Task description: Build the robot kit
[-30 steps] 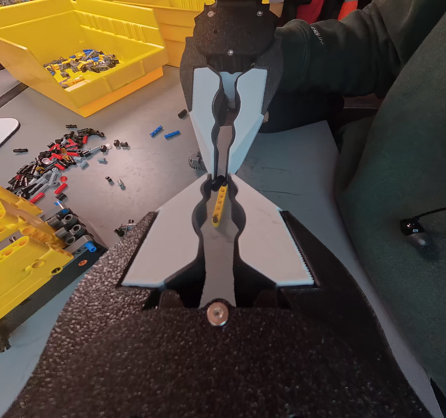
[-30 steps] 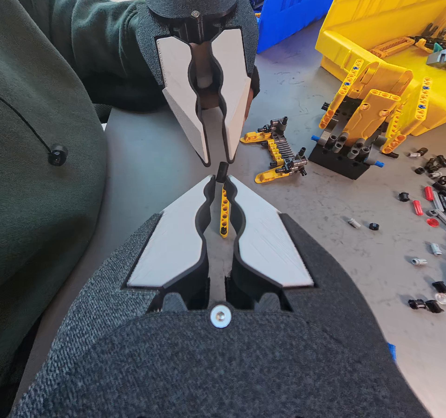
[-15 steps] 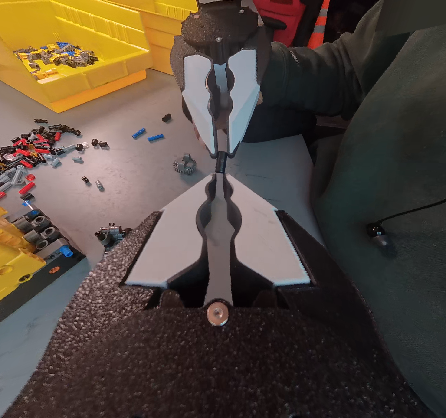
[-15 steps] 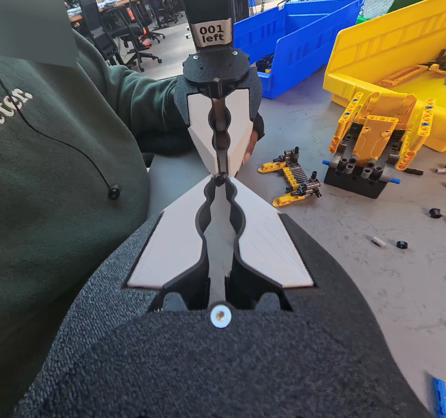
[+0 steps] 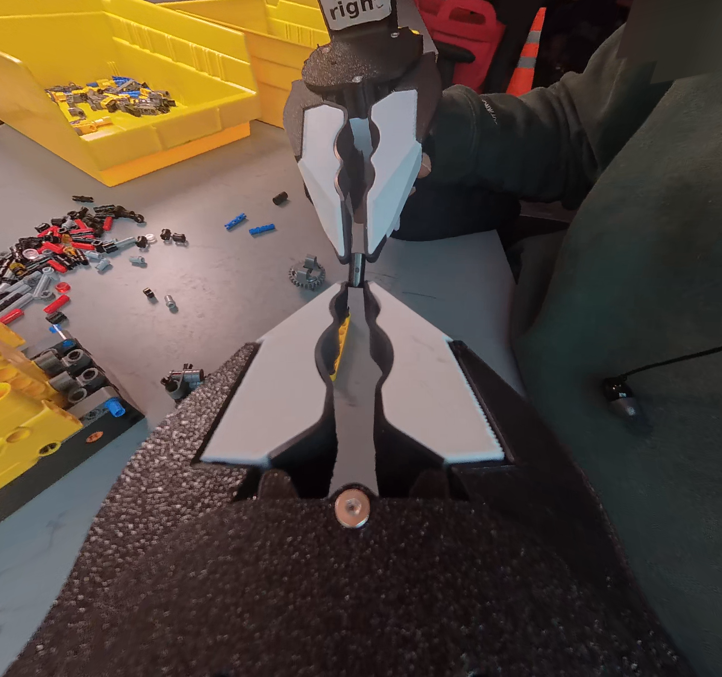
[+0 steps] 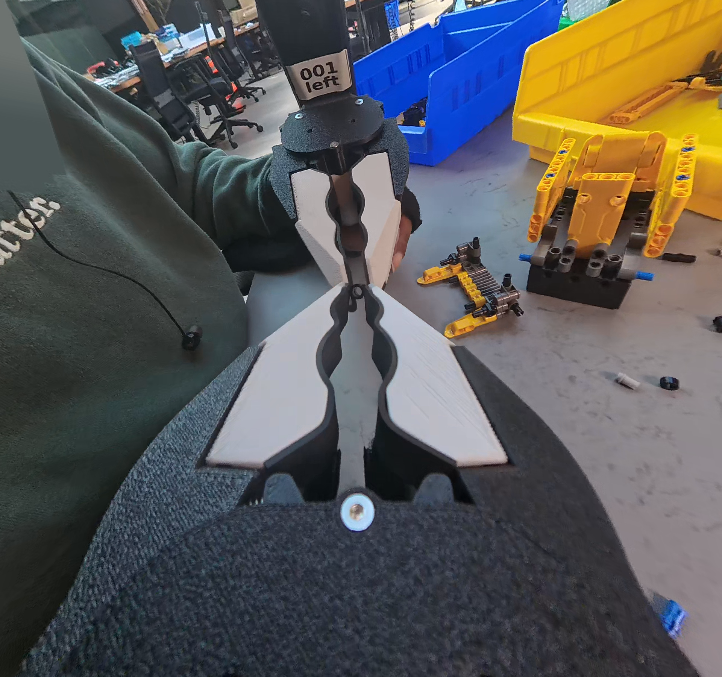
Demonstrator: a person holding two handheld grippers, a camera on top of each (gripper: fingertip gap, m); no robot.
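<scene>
My two grippers meet tip to tip above the grey table [image 5: 218, 291]. My left gripper [image 5: 356, 287] is shut; a yellow holed beam [image 5: 340, 345] sits edge-on between its fingers. A short dark pin [image 5: 356, 270] bridges the two tips. My right gripper [image 6: 356, 293] is shut on this pin [image 6: 356, 290], with no yellow showing between its fingers. The right gripper also shows in the left wrist view [image 5: 357, 256], and the left gripper in the right wrist view [image 6: 356, 282]. A gloved hand holds each gripper.
A yellow and black brick model [image 6: 601, 220] and a small yellow-grey assembly [image 6: 476, 291] stand to the right. A pile of small parts [image 5: 58, 236], a grey gear [image 5: 306, 275], yellow bins [image 5: 187, 126] and a blue bin [image 6: 469, 72] lie around. A person in a green hoodie sits close. The grippers are tip to tip, or close to it.
Both grippers tilted up, tips still together. The left jaws, slightly apart a second ago, have closed. The yellow beam no longer shows between the right fingers and now shows edge-on between the left ones.
</scene>
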